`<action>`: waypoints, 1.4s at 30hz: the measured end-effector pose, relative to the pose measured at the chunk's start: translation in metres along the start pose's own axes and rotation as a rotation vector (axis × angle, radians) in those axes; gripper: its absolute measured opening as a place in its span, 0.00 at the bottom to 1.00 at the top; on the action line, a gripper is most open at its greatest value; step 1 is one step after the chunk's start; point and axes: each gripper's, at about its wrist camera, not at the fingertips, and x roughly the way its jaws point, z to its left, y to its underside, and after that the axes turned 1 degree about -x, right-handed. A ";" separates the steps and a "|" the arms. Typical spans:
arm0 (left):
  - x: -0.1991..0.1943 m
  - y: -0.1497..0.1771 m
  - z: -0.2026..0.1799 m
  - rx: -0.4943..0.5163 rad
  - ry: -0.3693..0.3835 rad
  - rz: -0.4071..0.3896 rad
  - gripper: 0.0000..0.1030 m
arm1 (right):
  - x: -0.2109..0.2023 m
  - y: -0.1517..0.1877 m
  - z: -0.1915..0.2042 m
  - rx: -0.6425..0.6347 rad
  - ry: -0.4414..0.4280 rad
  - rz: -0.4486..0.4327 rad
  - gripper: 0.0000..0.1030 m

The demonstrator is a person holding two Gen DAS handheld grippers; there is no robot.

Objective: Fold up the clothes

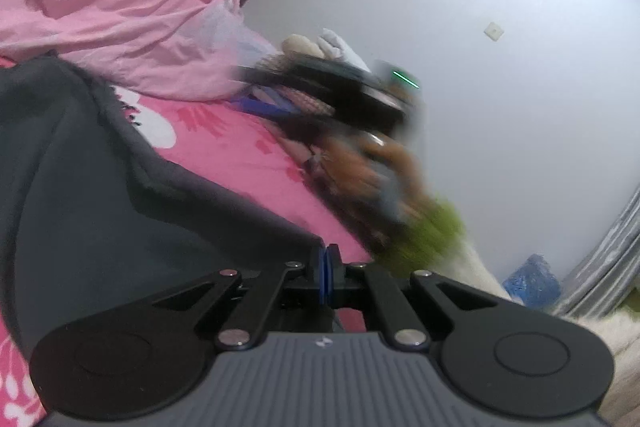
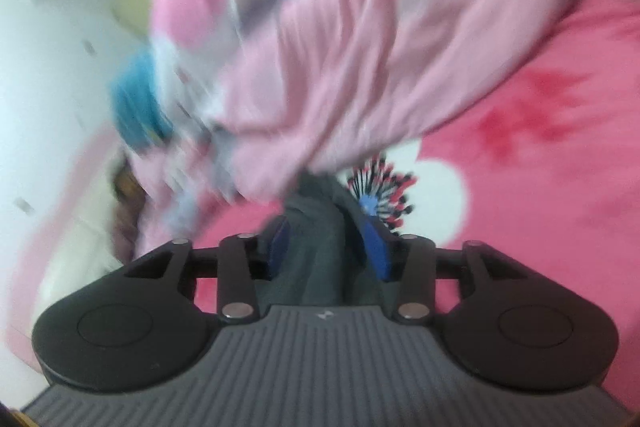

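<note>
Nearest to me, my left tool (image 1: 327, 269) has its blue pads pressed together, pinching the corner of the dark grey garment (image 1: 80, 195) at its tip. From that pinched corner the garment spreads away to the left of the left wrist view, lying in loose folds on the bed's pink sheet (image 1: 240, 151), which carries white and red flower prints.

My right tool (image 2: 326, 247) stands with its blue pads (image 2: 376, 247) apart. A fold of the same grey cloth (image 2: 320, 235) runs up between them; the right-hand pad seems to lie against it, but the left one stands clear, so I am not clamped on it. This view is badly smeared, so the fine contact is hard to judge. Just past the fingertips the grey fold disappears under the edge of a pale pink duvet (image 2: 340, 47), beside a white flower with a black and red centre (image 2: 384, 187) printed on the sheet.

Further off in the left wrist view, the same duvet (image 1: 112, 7) is heaped at the far left of the bed. To its right, a blurred hand and the other tool (image 1: 360, 115) cross the frame. Behind all this is a pale wall (image 1: 520, 87) with peeling patches, with a blue bag (image 1: 530, 279) and a grey curtain (image 1: 608, 267) near its foot.
</note>
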 end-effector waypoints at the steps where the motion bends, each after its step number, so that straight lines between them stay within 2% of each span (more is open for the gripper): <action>1: 0.007 -0.005 -0.003 0.000 0.009 0.009 0.02 | -0.035 0.001 -0.003 0.014 -0.022 -0.049 0.42; 5: 0.037 -0.016 -0.022 0.012 0.039 0.073 0.02 | -0.194 0.019 -0.011 0.036 -0.032 -0.296 0.45; 7: 0.054 -0.021 -0.031 0.020 0.041 0.113 0.02 | -0.263 0.045 -0.012 0.053 -0.043 -0.413 0.48; 10: 0.097 -0.030 -0.035 0.006 0.030 0.190 0.02 | -0.329 0.082 -0.010 0.051 -0.007 -0.506 0.51; 13: 0.134 -0.027 -0.034 -0.032 -0.008 0.258 0.02 | -0.354 0.116 -0.013 0.056 0.051 -0.522 0.51; 15: 0.161 -0.025 -0.027 -0.053 -0.044 0.293 0.02 | -0.347 0.135 -0.021 0.085 0.058 -0.505 0.51; 19: 0.198 -0.017 -0.014 -0.084 -0.083 0.341 0.02 | -0.304 0.170 -0.050 0.176 0.074 -0.423 0.51; 23: 0.213 -0.009 -0.011 -0.101 -0.070 0.377 0.03 | -0.254 0.191 -0.078 0.260 0.055 -0.335 0.51; 24: 0.214 -0.008 -0.006 -0.143 -0.055 0.384 0.12 | -0.245 0.193 -0.083 0.277 0.049 -0.321 0.51; 25: 0.214 -0.007 -0.001 -0.185 -0.039 0.390 0.27 | -0.235 0.195 -0.086 0.291 0.048 -0.304 0.51; 27: 0.211 -0.008 0.009 -0.270 -0.006 0.380 0.45 | -0.219 0.196 -0.087 0.287 0.049 -0.271 0.51; 31: 0.187 -0.017 0.018 -0.364 0.056 0.297 0.47 | -0.191 0.192 -0.075 0.178 0.097 -0.207 0.51; 36: 0.112 -0.025 0.022 -0.355 0.085 0.172 0.51 | -0.173 0.188 -0.053 -0.010 0.238 -0.186 0.51; 39: 0.053 -0.024 0.028 -0.277 0.035 0.095 0.54 | -0.164 0.188 -0.041 -0.127 0.312 -0.181 0.43; 42: 0.006 -0.012 0.027 -0.188 -0.069 0.061 0.57 | -0.155 0.191 -0.027 -0.258 0.365 -0.174 0.38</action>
